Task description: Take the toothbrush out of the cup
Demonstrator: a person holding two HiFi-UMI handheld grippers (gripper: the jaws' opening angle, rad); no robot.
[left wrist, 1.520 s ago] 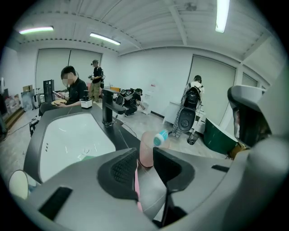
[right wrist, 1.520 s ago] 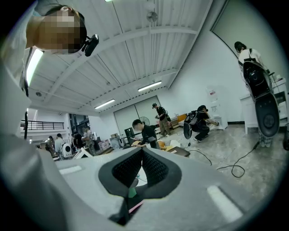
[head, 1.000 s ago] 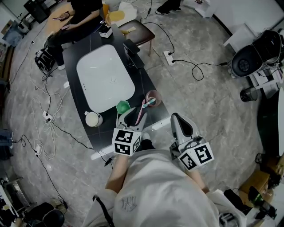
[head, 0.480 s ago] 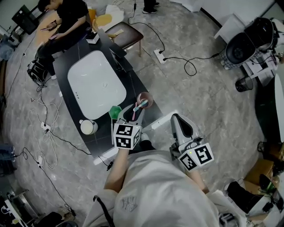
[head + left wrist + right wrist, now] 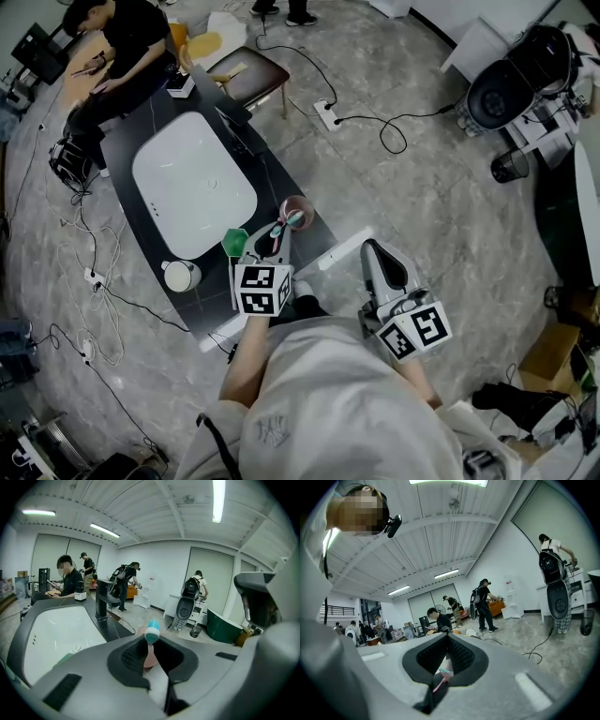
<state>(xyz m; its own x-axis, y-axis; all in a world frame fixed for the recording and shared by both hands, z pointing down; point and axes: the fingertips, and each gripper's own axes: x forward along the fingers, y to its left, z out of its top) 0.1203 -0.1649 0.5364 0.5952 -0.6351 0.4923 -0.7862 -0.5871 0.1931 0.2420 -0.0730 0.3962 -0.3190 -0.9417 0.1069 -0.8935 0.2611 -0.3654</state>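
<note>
A pink cup [image 5: 298,206] stands near the right edge of a dark table [image 5: 202,295]. The toothbrush [image 5: 284,228] has a teal end at the cup's rim, and its pink handle runs back into my left gripper [image 5: 273,246]. In the left gripper view the teal end [image 5: 151,632] sticks up above the left gripper [image 5: 149,645]. Its jaws have just been closing and now grip the handle. Whether any part is still inside the cup, I cannot tell. My right gripper [image 5: 374,247] hangs off the table to the right, jaws together and empty. The right gripper [image 5: 447,638] looks toward the toothbrush [image 5: 439,679].
A white basin [image 5: 192,183] fills the middle of the table, with a black tap [image 5: 101,604] at its far side. A green object [image 5: 233,241] and a white mug [image 5: 177,275] sit left of my left gripper. Cables cross the floor. A seated person [image 5: 112,52] is at the far end.
The left gripper's jaws stood wide around the pink handle and have come together on it. The table and cup have slid leftward in the head view. The right gripper keeps its place.
</note>
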